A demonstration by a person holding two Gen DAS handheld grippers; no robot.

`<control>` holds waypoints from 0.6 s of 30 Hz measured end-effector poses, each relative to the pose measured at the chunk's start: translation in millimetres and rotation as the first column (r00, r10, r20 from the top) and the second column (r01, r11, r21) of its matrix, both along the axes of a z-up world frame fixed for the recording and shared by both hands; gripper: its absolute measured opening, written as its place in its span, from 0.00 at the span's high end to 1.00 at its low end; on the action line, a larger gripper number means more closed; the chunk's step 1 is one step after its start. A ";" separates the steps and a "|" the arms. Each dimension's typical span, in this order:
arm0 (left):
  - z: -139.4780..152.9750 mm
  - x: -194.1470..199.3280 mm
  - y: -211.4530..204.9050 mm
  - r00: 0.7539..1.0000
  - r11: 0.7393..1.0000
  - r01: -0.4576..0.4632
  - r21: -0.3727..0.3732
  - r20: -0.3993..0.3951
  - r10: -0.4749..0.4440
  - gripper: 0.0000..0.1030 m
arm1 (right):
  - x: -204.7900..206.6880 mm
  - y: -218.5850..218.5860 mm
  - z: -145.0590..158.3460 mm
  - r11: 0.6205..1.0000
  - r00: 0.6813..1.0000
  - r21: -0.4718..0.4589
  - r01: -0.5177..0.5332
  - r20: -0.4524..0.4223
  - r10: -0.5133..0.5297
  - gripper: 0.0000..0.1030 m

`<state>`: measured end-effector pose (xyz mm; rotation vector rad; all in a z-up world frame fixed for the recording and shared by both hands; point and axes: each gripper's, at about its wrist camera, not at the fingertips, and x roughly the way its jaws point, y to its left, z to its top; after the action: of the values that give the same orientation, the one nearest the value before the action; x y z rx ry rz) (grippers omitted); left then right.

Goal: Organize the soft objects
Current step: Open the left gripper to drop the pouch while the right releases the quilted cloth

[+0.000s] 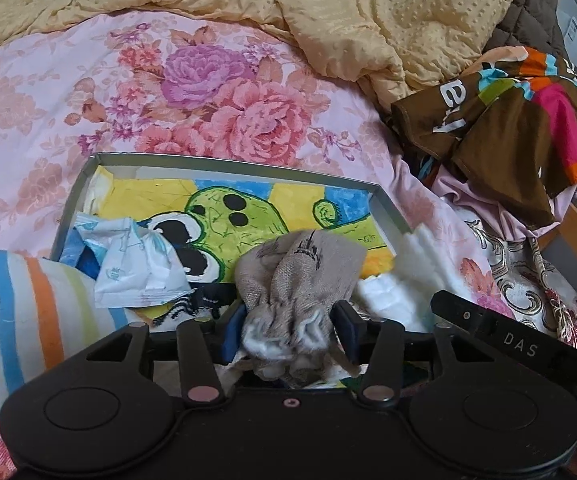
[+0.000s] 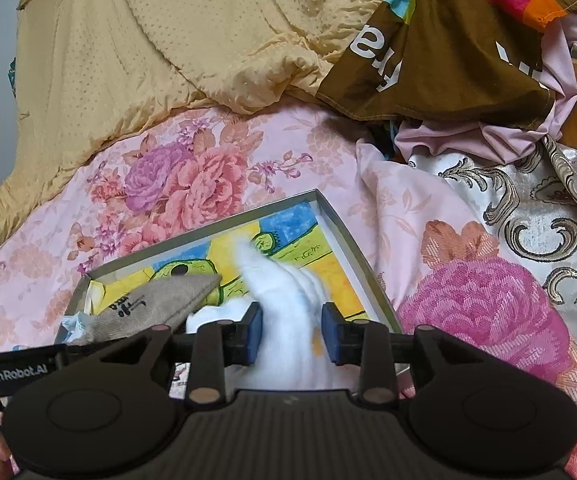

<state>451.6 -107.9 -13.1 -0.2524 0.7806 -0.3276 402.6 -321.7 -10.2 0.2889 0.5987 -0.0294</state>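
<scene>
Fingers (image 1: 235,330) of the left gripper (image 1: 288,334) are being held apart on either side of a beige drawstring cloth pouch (image 1: 300,272); a gap is showing at each blue pad, so the pouch is judged to be resting loose between them rather than pinched. In the right wrist view, the blue-padded fingers (image 2: 254,334) of the right gripper (image 2: 292,334) are likewise being held spread around a blurred tuft of white fluffy stuffing (image 2: 280,300), which is touching the left pad at most; whether it is falling or being shaken cannot be told.

Both soft things are being placed in a shallow grey-rimmed box (image 1: 224,162) lined with a yellow, green and blue cartoon drawing, lying on the pink floral bedsheet (image 1: 48,120). Seen from the left wrist, the pouch is lying at the box's 6 o'clock edge, crumpled white and blue plastic wrappers (image 1: 136,268) at 8 o'clock, and more white stuffing at 4 o'clock. A striped white, orange and blue towel (image 1: 28,300) is sitting just outside the box at 8 o'clock.

The step in hand is judged to be the release. To do it well, the fingers are best being kept wide and drawn straight back, so that fibres and the pouch's cord are not being dragged out over the rim.
</scene>
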 end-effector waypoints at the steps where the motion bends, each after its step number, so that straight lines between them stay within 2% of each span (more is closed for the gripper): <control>1: 0.6 -0.7 1.1 1.000 1.000 -0.002 0.004 0.000 0.002 0.47 | -0.5 0.4 0.3 1.000 1.000 0.000 -0.003 0.001 0.003 0.64; 12: 29.1 -29.9 21.8 0.998 0.998 -0.037 0.054 0.061 0.034 0.25 | -22.1 10.8 18.3 0.997 0.998 -0.061 -0.038 0.049 0.041 0.44; 18: 51.4 -61.5 34.4 0.992 0.995 -0.055 0.088 0.122 0.045 0.16 | -55.6 18.2 40.9 0.995 0.991 -0.078 -0.059 0.115 0.068 0.27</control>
<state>390.1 -73.6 38.3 -0.1648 0.6680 -0.2566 347.0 -303.5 30.7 0.1977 0.4886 0.0269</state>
